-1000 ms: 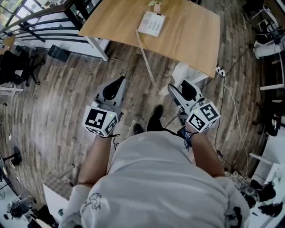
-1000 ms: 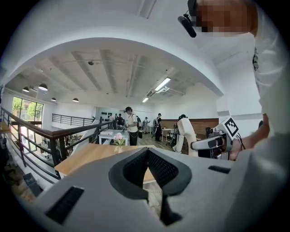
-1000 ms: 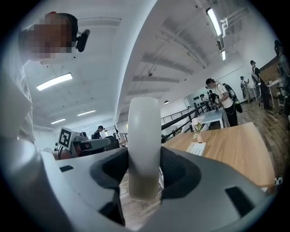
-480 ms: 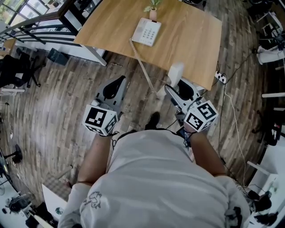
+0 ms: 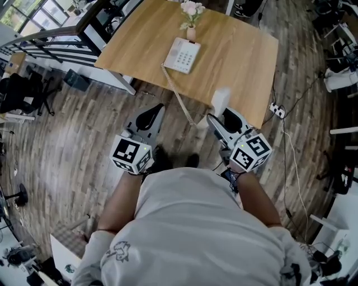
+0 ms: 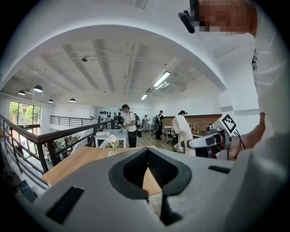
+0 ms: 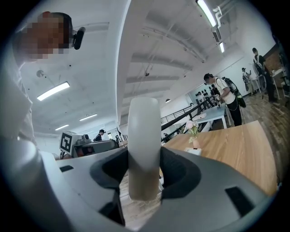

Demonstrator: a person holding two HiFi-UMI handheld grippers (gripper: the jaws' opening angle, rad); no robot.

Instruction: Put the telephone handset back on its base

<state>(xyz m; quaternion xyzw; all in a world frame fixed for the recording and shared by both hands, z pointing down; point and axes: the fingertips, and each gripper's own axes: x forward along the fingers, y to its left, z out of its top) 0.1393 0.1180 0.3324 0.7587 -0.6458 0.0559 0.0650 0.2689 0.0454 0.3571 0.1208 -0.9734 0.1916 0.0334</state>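
Head view, nearest first: the person's two arms reach forward from a white shirt (image 5: pixel 190 223) over a plank floor (image 5: pixel 72 134). The left gripper (image 5: pixel 153 111) hangs over the floor short of the bench (image 5: pixel 240 50). In the left gripper view its jaws (image 6: pixel 149 174) are pressed together with nothing between them.

The right gripper (image 5: pixel 222 116) is clenched on the white telephone handset (image 5: pixel 220 99), held in the air right at the bench's near edge. In the right gripper view the handset (image 7: pixel 144 140) is pinched across its middle. Its long axis stands upright between the jaws, with one rounded end just below them and the rest rising well above the right gripper (image 7: pixel 145 179).

A coiled cord (image 5: pixel 178 96) drops from the bench's near edge and slants toward the handset. Farther on, the telephone base (image 5: pixel 182 55) lies flat on the bench with its keypad up. It is well apart from the handset, and its cradle side is bare. Just beyond the base stands a small vase of pink flowers (image 5: pixel 191 14). Past the bench, the left gripper view shows people (image 6: pixel 131 127) standing in an open room.
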